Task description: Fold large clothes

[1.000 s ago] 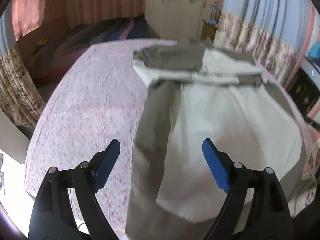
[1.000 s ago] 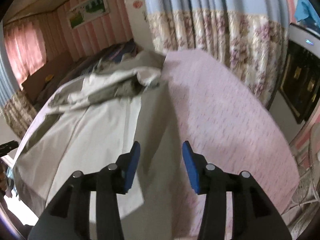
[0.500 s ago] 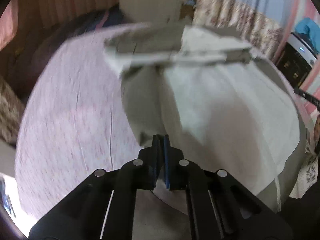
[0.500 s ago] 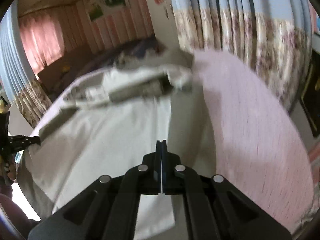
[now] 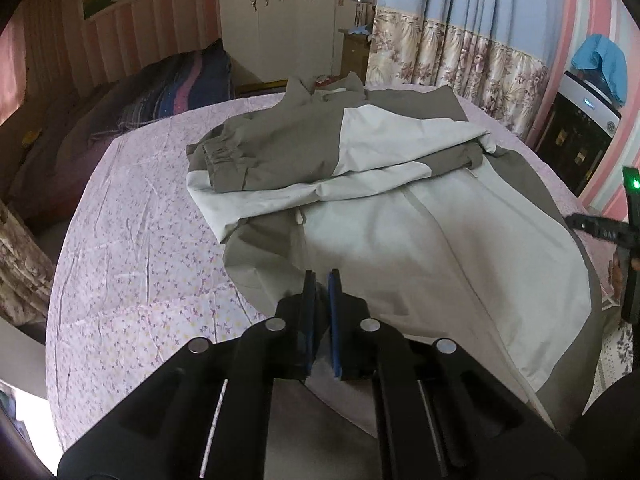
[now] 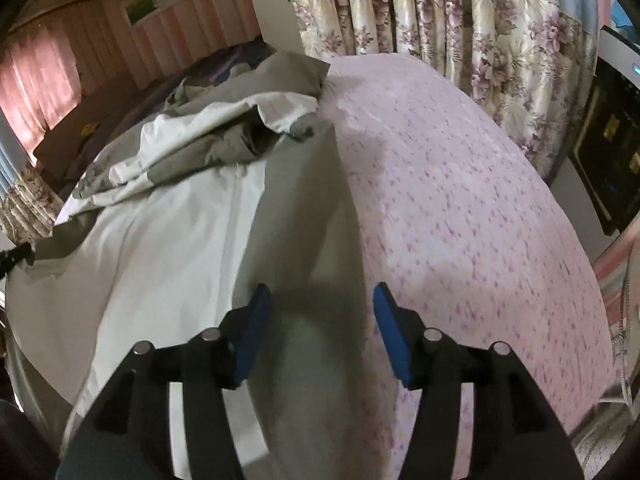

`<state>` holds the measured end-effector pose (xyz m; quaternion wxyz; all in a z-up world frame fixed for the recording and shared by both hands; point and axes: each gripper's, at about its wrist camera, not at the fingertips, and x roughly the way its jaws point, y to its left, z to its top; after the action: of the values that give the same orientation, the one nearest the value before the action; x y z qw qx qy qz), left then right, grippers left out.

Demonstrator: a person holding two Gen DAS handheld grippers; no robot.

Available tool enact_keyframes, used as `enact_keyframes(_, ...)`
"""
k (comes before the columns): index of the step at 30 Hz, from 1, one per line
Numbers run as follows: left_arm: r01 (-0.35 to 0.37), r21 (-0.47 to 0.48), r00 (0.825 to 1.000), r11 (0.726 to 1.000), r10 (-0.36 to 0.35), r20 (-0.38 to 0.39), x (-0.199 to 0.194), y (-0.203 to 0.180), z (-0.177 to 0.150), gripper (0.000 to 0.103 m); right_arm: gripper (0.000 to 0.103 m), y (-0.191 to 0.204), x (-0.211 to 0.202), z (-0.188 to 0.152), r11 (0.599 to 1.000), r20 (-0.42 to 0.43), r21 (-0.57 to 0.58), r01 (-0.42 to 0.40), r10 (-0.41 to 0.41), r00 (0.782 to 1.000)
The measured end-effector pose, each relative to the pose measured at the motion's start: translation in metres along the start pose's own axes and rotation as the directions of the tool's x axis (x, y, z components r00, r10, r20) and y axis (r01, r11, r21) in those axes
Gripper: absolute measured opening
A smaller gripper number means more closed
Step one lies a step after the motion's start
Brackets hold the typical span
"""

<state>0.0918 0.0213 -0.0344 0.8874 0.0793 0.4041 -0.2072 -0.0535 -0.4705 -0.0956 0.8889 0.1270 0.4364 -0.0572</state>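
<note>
Jacket (image 5: 420,240) flat on bed, left gripper (image 5: 321,292) clamping its hem, right gripper (image 6: 318,312) spread above it

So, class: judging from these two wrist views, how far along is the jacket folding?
Done: both sleeves of the grey-and-white jacket lie folded across its chest on the pink floral sheet.
In hand: the left gripper is nearly shut at the hem; the right gripper is open above the jacket's side.
Left: folding the body.
</note>
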Motion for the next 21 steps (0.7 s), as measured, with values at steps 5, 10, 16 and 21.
enact_keyframes(5, -0.012, -0.008, 1.000, 1.000, 0.012, 0.001, -0.002, 0.001, -0.004, 0.006, 0.050, -0.014, 0.010, -0.015, 0.997, -0.068, 0.079, -0.016, 0.022, 0.997)
enact_keyframes(10, -0.015, -0.012, 1.000, 1.000, 0.015, 0.006, -0.002, 0.002, -0.003, 0.006, 0.004, -0.005, 0.017, -0.016, 0.988, -0.064, 0.097, -0.122, 0.128, 0.990)
enact_keyframes(16, -0.088, -0.020, 0.996, 0.996, 0.089, 0.015, -0.005, 0.006, 0.004, 0.000, 0.003, 0.036, -0.016, 0.023, 0.995, 0.149, -0.096, -0.021, 0.035, 0.988)
enact_keyframes(21, -0.183, -0.038, 0.981, 0.982, 0.185, 0.063, -0.009, 0.022, 0.028, 0.000, 0.003, 0.081, -0.032, 0.072, 0.965, 0.222, -0.258, -0.040, 0.099, 0.970)
